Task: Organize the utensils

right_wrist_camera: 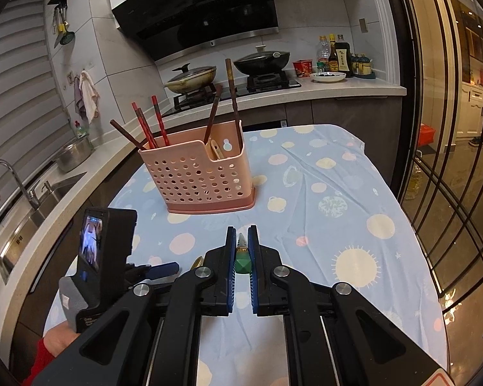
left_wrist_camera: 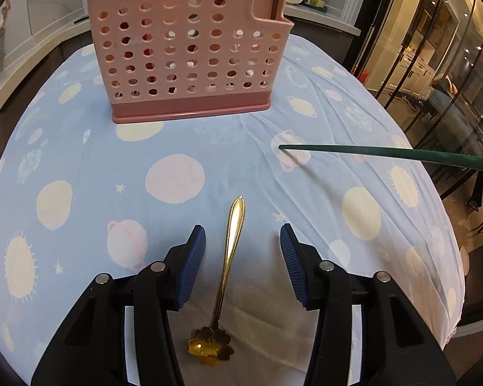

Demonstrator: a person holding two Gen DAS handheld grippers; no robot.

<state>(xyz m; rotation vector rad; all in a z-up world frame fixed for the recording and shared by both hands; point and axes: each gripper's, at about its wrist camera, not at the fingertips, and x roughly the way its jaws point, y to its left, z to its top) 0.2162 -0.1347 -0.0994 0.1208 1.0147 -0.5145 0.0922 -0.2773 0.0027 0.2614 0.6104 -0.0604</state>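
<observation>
A gold spoon [left_wrist_camera: 232, 244] with a flower-shaped bowl lies on the blue patterned tablecloth [left_wrist_camera: 80, 160], handle pointing away from me. My left gripper [left_wrist_camera: 242, 227] hangs open just over it, one blue pad on each side of the handle and neither touching. My right gripper [right_wrist_camera: 241, 230] is shut on the thick end of a green chopstick [right_wrist_camera: 242, 262]. That green chopstick [left_wrist_camera: 386, 152] reaches in from the right in the left wrist view, with its tip above the cloth. A pink perforated utensil holder [left_wrist_camera: 190, 64] [right_wrist_camera: 196, 177] stands at the far side, with several red and brown chopsticks [right_wrist_camera: 157, 122] in it.
The table's edges drop off at the left and right. A counter with a sink [right_wrist_camera: 32, 199] runs along the left. A stove with two pans [right_wrist_camera: 260, 58] and bottles [right_wrist_camera: 338, 54] sits behind the table. A glass partition [right_wrist_camera: 450, 160] stands to the right. A red sleeve [right_wrist_camera: 42, 363] shows at the lower left.
</observation>
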